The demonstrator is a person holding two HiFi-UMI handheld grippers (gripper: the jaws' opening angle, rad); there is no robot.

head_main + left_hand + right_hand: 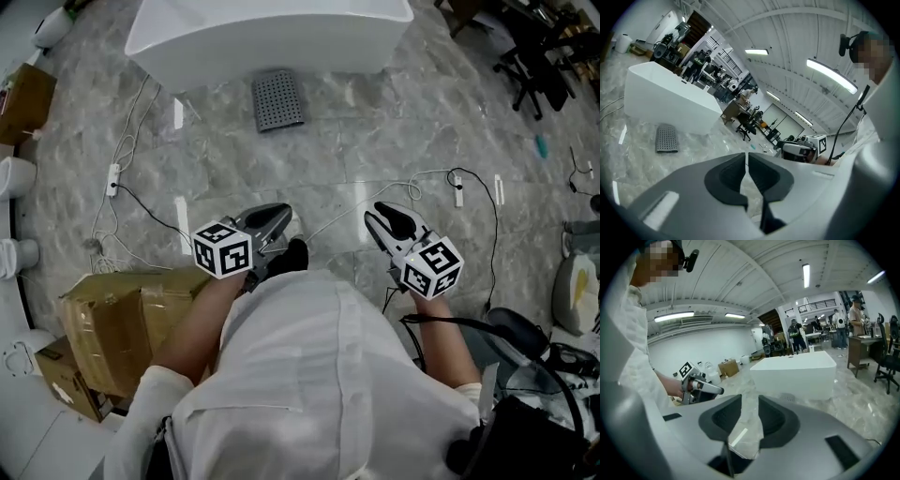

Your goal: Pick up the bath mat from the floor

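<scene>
Grey marble floor (403,131) fills the head view, and the bath mat (278,99), a grey perforated rectangle, lies flat on it at the far side, just beside the white bathtub (272,33) and well apart from both grippers; the left gripper (279,218) and the right gripper (381,217) are both held near the person's body, pointing toward the far side; a cardboard box (122,323) sits near on the left, and thin cables (141,202) trail over the tiles.

The left gripper view gives what the head view cannot: the left gripper (746,161) has its jaws drawn together to a hairline slit with nothing between them; it also shows the mat (666,138) from low down, far to the left of the jaws, at the foot of the tub (665,98), with the other gripper (800,149) off to the right.

The right gripper view shows the right gripper (749,414) with a narrow gap between its jaws, only bare floor seen through it, so it holds nothing; the tub (794,373) stands beyond, and the left gripper (701,387) appears at the left.

In that view the mat (787,398) is nearly hidden, only a dotted sliver peeping above the right jaw; the head view cuts off the tub's far side, and the person's white clothing covers the near floor.
</scene>
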